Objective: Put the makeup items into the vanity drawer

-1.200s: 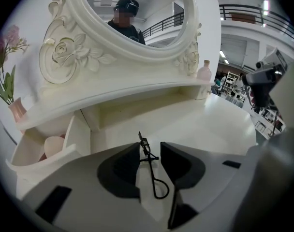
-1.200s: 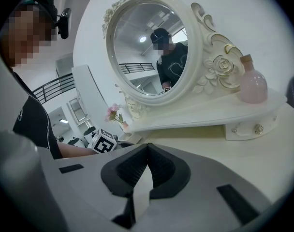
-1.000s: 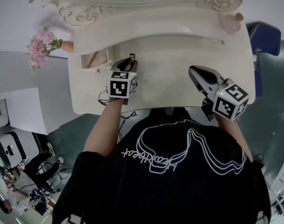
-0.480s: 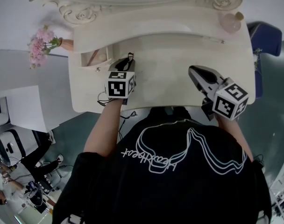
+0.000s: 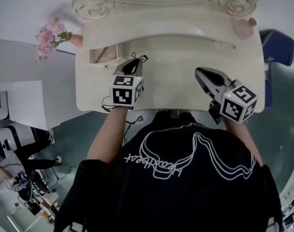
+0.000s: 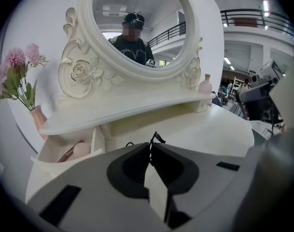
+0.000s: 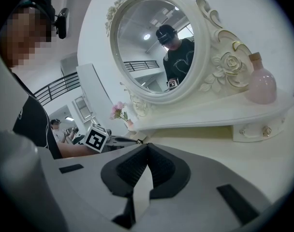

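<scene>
- Over the left half of the white bench [image 5: 176, 79], the head view shows us the left claw [image 5: 136, 61] pointing toward the back of the vanity. A thin black item [image 5: 143, 58] sticks out at its tip. The open drawer [image 5: 99, 61] sits just to the claw's left, under the shelf [image 5: 161, 30], with something pinkish inside.
- In the same view we see the right claw [image 5: 199, 73] over the bench's right half, well apart from the left one. A pink bottle [image 5: 244, 28] stands at the right end of the shelf, and a slim stick [image 5: 220, 42] lies on the bench near it. Pink flowers [image 5: 51, 33] stand off the vanity's left corner.
- In the left gripper view, we find the jaws of the left claw [image 6: 151, 144] pinched on the thin black item [image 6: 157, 137], having just been closing. The item pokes up from between the tips, and we cannot tell what kind of item it is. To the claw's left the drawer [image 6: 94, 141] stands pulled out, holding a pale rounded thing [image 6: 81, 150] and a reddish-brown thing [image 6: 66, 154]. The round mirror [image 6: 137, 28] rises behind.
- In the right gripper view, we see the jaws of the right claw [image 7: 147, 145] meeting at the tips with nothing between them. Beyond them stands the mirror [image 7: 156, 47], with the pink bottle [image 7: 261, 87] on the shelf at right. A small shut drawer [image 7: 253, 129] with two knobs sits beneath the bottle. The left gripper's marker cube [image 7: 96, 138] shows at left.
</scene>
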`<state>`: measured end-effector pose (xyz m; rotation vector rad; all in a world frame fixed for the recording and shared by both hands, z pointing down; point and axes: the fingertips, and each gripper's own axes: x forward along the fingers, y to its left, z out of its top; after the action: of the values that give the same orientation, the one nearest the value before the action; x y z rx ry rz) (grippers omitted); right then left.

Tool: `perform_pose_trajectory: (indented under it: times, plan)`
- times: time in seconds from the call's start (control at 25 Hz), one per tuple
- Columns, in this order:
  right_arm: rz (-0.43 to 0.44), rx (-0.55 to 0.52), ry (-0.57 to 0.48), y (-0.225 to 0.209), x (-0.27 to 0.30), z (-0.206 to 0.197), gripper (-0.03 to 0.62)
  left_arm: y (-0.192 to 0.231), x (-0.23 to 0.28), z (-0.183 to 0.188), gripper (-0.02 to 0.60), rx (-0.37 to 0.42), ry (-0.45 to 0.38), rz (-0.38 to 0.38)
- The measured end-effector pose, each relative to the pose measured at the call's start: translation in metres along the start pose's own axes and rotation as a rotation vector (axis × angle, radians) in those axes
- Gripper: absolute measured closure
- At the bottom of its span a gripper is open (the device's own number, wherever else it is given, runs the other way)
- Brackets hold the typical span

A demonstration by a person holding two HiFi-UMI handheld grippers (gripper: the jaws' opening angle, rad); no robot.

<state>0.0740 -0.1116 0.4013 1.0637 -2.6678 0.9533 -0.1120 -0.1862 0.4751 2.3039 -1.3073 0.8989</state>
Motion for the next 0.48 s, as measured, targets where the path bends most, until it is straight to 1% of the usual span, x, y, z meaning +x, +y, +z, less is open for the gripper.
perform_pose_trajectory:
  times: [0.24, 0.48]
  plan:
    - [0.03, -0.028, 0.018, 0.016, 0.009, 0.004, 0.588, 0.001, -0.03, 0.021, 0.558, -0.018, -0.07, -0.006]
    - [0.071, -0.062, 0.03, 0.036, 0.024, 0.007, 0.588, 0.007, -0.062, 0.035, 0.558, -0.053, -0.13, -0.014]
